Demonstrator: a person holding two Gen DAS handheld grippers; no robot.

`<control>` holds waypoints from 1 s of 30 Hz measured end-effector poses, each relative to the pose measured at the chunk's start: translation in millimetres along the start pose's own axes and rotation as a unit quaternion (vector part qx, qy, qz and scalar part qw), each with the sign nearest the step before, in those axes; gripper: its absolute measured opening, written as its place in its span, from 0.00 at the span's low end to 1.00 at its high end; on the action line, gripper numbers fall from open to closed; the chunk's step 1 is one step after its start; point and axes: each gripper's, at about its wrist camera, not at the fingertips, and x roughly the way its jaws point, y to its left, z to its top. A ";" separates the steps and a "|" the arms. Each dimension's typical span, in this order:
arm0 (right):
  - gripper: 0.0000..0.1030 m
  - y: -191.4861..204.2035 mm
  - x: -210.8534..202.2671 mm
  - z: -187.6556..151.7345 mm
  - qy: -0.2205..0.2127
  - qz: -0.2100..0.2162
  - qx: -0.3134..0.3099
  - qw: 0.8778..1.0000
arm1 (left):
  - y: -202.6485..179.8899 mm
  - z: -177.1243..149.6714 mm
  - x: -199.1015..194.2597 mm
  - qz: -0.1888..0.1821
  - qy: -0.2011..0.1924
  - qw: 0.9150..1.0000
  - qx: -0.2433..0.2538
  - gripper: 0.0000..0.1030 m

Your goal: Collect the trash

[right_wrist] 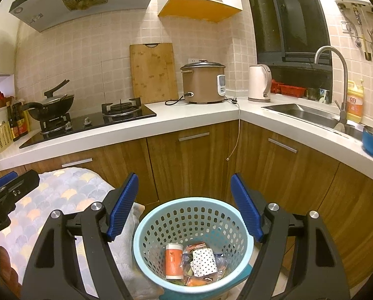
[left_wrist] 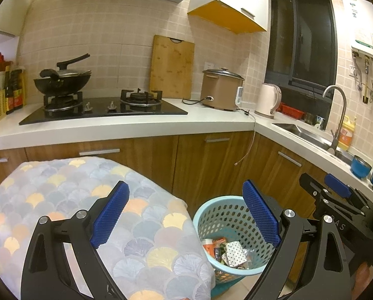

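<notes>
We hold the left hand-held gripper [left_wrist: 186, 215] and the right hand-held gripper [right_wrist: 184, 206] spread wide, both empty. The trash [right_wrist: 198, 262] lies inside the pale blue basket [right_wrist: 146, 227] at lower centre, beside a patterned cloth [left_wrist: 61, 187].

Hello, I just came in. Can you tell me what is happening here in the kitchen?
A person holds two grippers above a light blue basket and collects trash. The basket already holds an orange and white bottle, a dotted packet and other wrappers. The right gripper hangs open over the basket and holds nothing. The left gripper is also open and empty, between a patterned cloth and the basket.
</notes>
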 end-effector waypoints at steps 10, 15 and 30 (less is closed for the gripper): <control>0.70 5.9 -0.5 2.4 -0.002 0.004 -0.004 1.000 | 3.9 1.5 -0.8 0.003 -0.001 1.000 -0.002 0.87; 0.70 8.1 -0.8 2.1 -0.002 0.005 -0.004 1.000 | 7.7 2.0 -1.3 0.002 -0.003 1.000 -0.004 0.87; 0.70 13.1 -2.0 1.7 -0.001 0.004 -0.007 1.000 | 9.2 2.7 -4.5 -0.001 -0.002 1.000 -0.008 0.87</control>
